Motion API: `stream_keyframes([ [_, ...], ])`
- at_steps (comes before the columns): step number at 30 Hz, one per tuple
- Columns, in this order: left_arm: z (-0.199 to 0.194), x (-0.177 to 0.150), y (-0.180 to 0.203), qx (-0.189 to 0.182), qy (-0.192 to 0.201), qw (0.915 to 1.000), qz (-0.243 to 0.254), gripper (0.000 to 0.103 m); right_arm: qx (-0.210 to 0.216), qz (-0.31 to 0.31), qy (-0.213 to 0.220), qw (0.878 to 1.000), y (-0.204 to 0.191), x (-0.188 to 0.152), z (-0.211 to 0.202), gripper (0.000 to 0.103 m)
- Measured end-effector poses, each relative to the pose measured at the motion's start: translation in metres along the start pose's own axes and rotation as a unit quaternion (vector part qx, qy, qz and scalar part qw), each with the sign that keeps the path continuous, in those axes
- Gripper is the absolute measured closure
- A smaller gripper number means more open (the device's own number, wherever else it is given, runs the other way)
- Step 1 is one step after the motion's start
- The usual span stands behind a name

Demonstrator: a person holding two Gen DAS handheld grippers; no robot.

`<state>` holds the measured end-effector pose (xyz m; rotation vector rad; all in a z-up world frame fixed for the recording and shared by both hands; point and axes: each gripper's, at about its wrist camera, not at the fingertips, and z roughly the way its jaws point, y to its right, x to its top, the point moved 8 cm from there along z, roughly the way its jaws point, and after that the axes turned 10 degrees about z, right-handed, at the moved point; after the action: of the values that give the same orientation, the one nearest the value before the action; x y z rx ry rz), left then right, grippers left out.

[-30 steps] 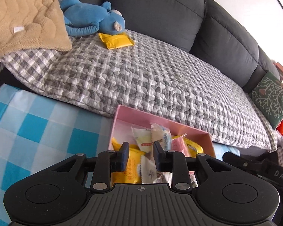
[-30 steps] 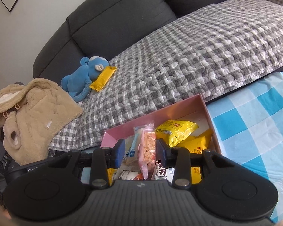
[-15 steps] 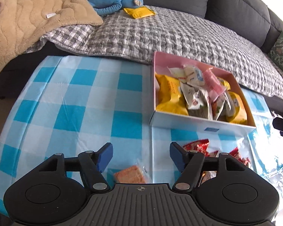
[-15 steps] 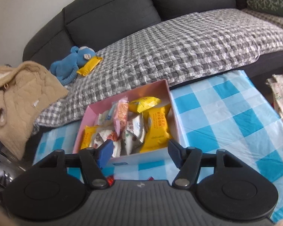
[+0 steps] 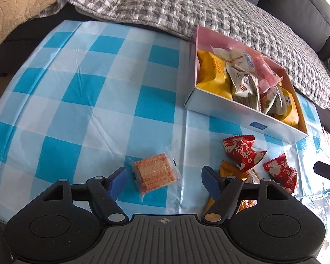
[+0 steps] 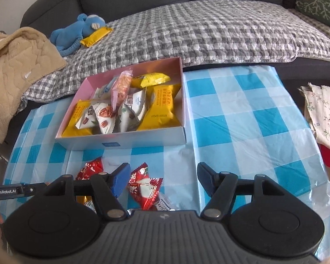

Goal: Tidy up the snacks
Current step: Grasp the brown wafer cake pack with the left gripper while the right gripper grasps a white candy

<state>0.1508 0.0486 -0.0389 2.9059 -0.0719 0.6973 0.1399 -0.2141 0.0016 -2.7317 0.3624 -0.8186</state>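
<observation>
Both sets of jaws are spread wide and nothing is held in either. Between the blue pads of the left gripper (image 5: 165,181) a clear-wrapped square biscuit (image 5: 154,173) is seen lying flat on the surface (image 5: 77,101), nearer the left pad and apparently not touched by either. Just past the right pad, red snack packets (image 5: 244,153) and an orange-gold wrapper (image 5: 230,169) are scattered on the blue-and-white checked cloth. Between the pads of the right gripper (image 6: 164,179), red packets (image 6: 143,186) are seen close to the left pad, with bare cloth under the right pad. Further out, a pink-lined box (image 6: 143,142) is set on the surface near the sofa edge and is filled with yellow bags (image 6: 162,107), white triangular packets (image 6: 132,110) and a pink sachet (image 6: 122,88) propped upright. Beyond the box, a grey checked quilt (image 6: 209,33) is spread over the sofa, where a blue plush toy (image 6: 77,33) is lying with a yellow packet (image 6: 96,36) against it. A beige fleece (image 6: 15,66) is heaped at the left end.
</observation>
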Motion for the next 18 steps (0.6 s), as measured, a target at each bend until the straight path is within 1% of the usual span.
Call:
stream_keyframes([
  [5, 0.008, -0.003, 0.003, 0.014, -0.010, 0.9998, 0.013, 0.028, -0.005, -0.029, -0.040, 0.999, -0.008, -0.015, 0.014, 0.040],
  [7, 0.011, -0.004, 0.004, 0.014, -0.015, 0.9997, 0.015, 0.028, -0.009, -0.036, -0.057, 0.998, -0.010, -0.023, 0.021, 0.040],
  [9, 0.014, -0.006, 0.004, 0.011, -0.022, 0.9996, 0.015, 0.028, -0.012, -0.041, -0.077, 0.996, -0.013, -0.030, 0.028, 0.043],
  [14, 0.020, -0.006, 0.003, 0.019, -0.025, 0.9993, 0.020, 0.028, -0.023, -0.052, -0.089, 0.994, -0.017, -0.037, 0.032, 0.048],
  [18, 0.021, -0.004, 0.005, 0.021, -0.017, 0.9992, 0.028, 0.028, -0.031, -0.061, -0.094, 0.993, -0.016, -0.039, 0.036, 0.052],
])
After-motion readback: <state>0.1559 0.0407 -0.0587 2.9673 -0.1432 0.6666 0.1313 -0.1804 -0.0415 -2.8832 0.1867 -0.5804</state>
